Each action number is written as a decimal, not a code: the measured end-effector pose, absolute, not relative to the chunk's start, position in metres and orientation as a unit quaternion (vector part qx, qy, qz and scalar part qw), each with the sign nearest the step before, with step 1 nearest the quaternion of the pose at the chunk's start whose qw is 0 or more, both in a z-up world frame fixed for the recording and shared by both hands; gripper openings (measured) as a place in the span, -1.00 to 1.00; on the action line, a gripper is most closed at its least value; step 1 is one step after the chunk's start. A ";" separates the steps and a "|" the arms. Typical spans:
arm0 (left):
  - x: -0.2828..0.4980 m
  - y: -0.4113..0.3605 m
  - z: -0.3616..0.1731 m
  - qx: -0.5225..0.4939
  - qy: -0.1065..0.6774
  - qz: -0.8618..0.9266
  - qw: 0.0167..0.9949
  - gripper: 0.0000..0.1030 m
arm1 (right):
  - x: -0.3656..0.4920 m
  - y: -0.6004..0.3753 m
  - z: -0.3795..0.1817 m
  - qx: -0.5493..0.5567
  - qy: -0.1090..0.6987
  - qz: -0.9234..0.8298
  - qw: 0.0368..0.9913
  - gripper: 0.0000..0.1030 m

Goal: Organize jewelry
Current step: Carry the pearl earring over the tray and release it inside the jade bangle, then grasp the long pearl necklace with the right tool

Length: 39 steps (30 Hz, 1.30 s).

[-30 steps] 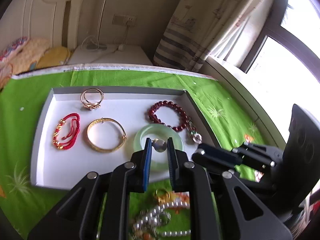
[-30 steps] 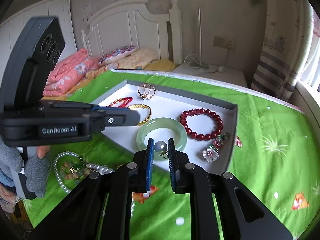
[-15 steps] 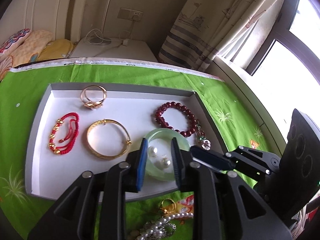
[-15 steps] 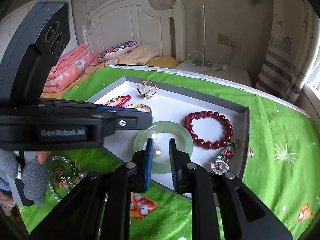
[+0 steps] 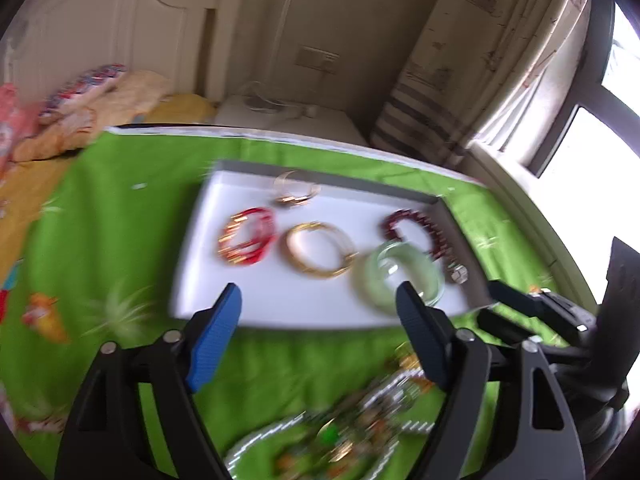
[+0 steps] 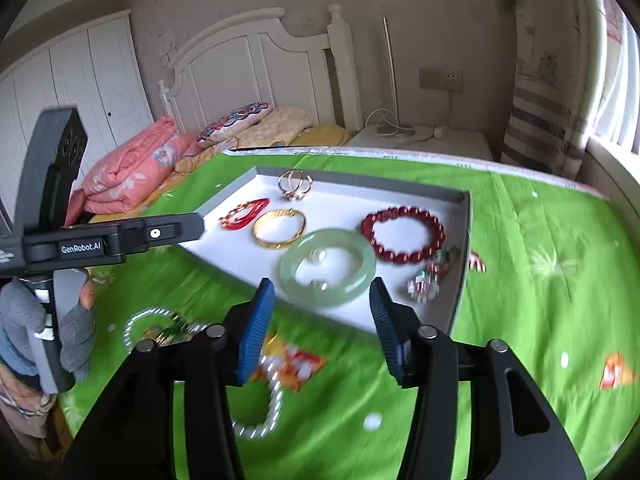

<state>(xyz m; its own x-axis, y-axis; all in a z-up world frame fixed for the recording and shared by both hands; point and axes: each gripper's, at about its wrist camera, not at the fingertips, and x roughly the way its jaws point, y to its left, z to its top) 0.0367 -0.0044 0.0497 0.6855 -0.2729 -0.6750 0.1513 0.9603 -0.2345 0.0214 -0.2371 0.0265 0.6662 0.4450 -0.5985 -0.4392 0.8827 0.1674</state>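
Left wrist view: my left gripper [image 5: 318, 312] has its jaws spread wide and empty, above the near edge of the white tray [image 5: 256, 304]. The loose pile of jewelry [image 5: 344, 428] lies on the green cloth below and nearer than the jaws, slightly right.

Right wrist view: my right gripper [image 6: 322, 312] is also spread and empty. The pile [image 6: 168, 330] sits to its left, so I judge the left gripper the closer one.
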 end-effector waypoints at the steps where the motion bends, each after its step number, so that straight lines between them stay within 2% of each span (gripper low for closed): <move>1: 0.029 0.002 0.048 -0.075 0.381 -0.106 0.916 0.59 | 0.015 -0.237 0.026 0.001 0.332 0.244 0.911 -0.05; 13: -0.038 0.060 0.014 -0.102 0.400 -0.072 0.908 0.69 | -0.014 -0.233 0.005 -0.017 0.376 0.233 0.897 -0.05; 24: -0.047 0.068 0.007 -0.131 0.394 -0.097 0.904 0.71 | -0.008 -0.205 -0.010 -0.067 0.420 0.203 0.882 -0.05; 31: -0.049 0.068 0.009 -0.138 0.388 -0.108 0.905 0.74 | -0.011 -0.186 -0.012 -0.097 0.421 0.194 0.881 0.07; 33: -0.050 0.068 0.009 -0.139 0.385 -0.110 0.906 0.74 | -0.014 -0.183 -0.012 -0.102 0.420 0.198 0.880 -0.04; 35: -0.050 0.069 0.010 -0.141 0.381 -0.110 0.907 0.74 | -0.019 -0.179 -0.011 -0.109 0.413 0.210 0.879 -0.51; 36: -0.051 0.070 0.010 -0.142 0.379 -0.110 0.908 0.74 | -0.021 -0.177 -0.011 -0.113 0.410 0.214 0.879 -0.63; 37: -0.051 0.070 0.010 -0.143 0.379 -0.111 0.908 0.74 | -0.024 -0.174 -0.011 -0.120 0.408 0.214 0.879 -0.84; 39: -0.051 0.071 0.010 -0.143 0.378 -0.111 0.908 0.74 | -0.027 -0.168 -0.010 -0.136 0.402 0.205 0.882 -0.84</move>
